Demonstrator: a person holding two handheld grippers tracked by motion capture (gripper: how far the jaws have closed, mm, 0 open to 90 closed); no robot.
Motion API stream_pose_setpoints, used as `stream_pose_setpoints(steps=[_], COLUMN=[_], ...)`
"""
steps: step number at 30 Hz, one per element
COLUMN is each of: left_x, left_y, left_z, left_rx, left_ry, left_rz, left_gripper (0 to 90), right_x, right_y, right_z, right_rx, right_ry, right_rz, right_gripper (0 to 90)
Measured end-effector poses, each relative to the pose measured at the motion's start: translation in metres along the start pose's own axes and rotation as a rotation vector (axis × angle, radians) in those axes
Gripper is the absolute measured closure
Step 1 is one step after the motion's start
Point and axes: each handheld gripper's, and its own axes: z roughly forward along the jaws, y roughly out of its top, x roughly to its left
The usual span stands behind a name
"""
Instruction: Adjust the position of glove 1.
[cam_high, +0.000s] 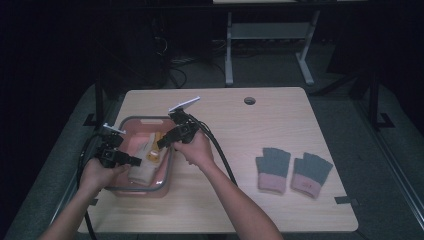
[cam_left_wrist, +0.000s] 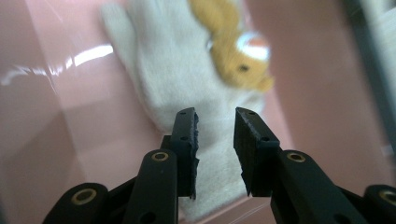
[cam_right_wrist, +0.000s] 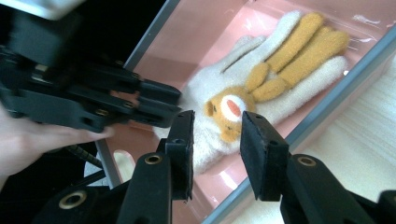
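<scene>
Both grippers, left (cam_high: 134, 160) and right (cam_high: 161, 142), hang parted over the bin's (cam_high: 169, 172) cream glove (cam_high: 140, 172), 2 grey gloves (cam_high: 292, 170) well aside.

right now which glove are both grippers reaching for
The cream glove with the orange animal face, lying in the pink bin. Both grippers hover open over it; the two grey-and-pink gloves lie on the bare table, far right.

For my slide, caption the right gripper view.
Open right gripper poised over a cream-and-orange bear glove in the pink bin, left gripper alongside.
</scene>
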Motion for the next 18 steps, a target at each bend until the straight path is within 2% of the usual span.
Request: stream_pose_setpoints(steps=[3,6,9,13,18], left_x=[0.000,-0.001,-0.002,-0.003,-0.005], left_y=[0.001,0.002,0.003,0.005,0.009], left_z=[0.008,0.014,0.014,0.006,-0.001], left_rx=[0.048,0.076,0.073,0.038,0.023], left_ry=[0.031,0.039,0.041,0.038,0.022], left_rz=[0.016,0.021,0.015,0.008,0.021], left_gripper=[69.6,69.0,68.6,66.5,66.3], right_x=[0.000,-0.002,-0.004,-0.006,-0.009], right_y=[-0.002,-0.005,-0.006,-0.008,-0.010], right_z=[-0.004,-0.007,-0.010,-0.015,-0.025], right_rx=[-0.006,-0.009,-0.015,-0.021,-0.039], right_ry=[0.008,0.010,0.012,0.016,0.018], right_rz=[-0.007,-0.010,-0.007,-0.011,-0.012], right_gripper=[64.8,64.8,64.7,63.9,63.3])
